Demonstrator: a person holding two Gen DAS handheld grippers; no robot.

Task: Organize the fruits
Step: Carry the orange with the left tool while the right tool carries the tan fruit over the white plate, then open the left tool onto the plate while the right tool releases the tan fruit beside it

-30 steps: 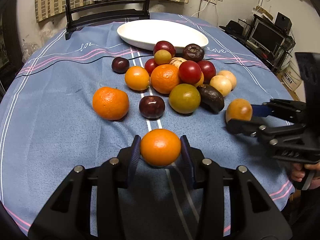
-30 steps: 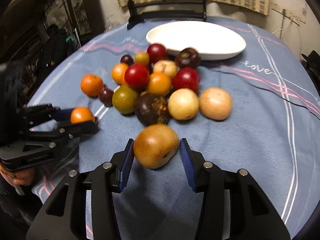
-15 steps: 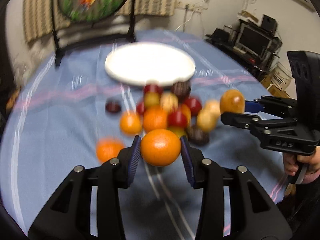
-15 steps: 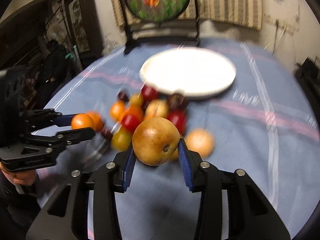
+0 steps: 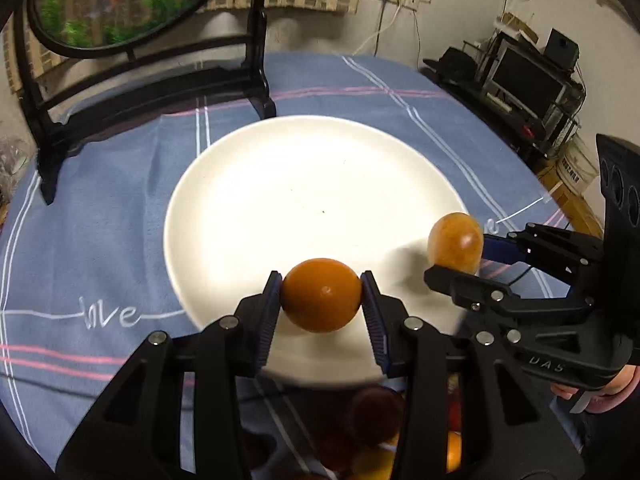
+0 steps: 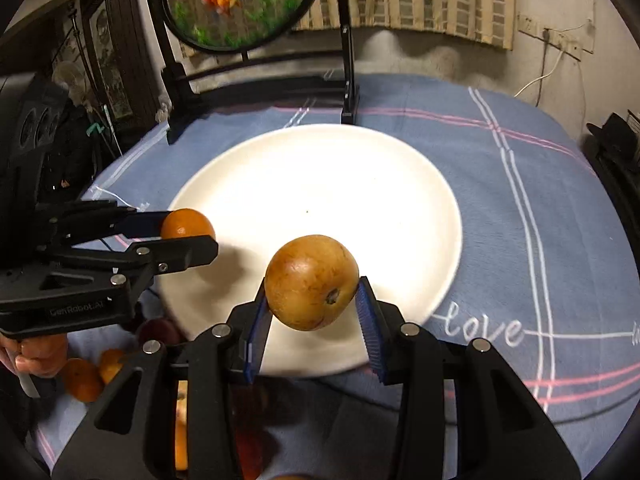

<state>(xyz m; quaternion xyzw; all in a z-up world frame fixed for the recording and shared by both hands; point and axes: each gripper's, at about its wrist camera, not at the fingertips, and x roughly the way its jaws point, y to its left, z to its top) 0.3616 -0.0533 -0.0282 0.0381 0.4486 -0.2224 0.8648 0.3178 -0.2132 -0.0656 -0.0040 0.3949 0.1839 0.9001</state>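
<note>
My left gripper is shut on an orange and holds it above the near rim of a big white plate. The same orange and left gripper show at the plate's left edge in the right wrist view. My right gripper is shut on a brown-yellow pear-like fruit over the plate's near part. In the left wrist view that fruit and the right gripper hang over the plate's right rim. The plate holds no fruit.
The remaining fruits lie on the blue tablecloth below and behind both grippers, mostly hidden by them. A black stand with a round fish picture rises behind the plate. A hand grips the right tool's handle.
Both grippers have carried their fruits forward and slightly up, from the near side of the fruit pile to above the white plate. The pile has dropped out of sight beneath them.
</note>
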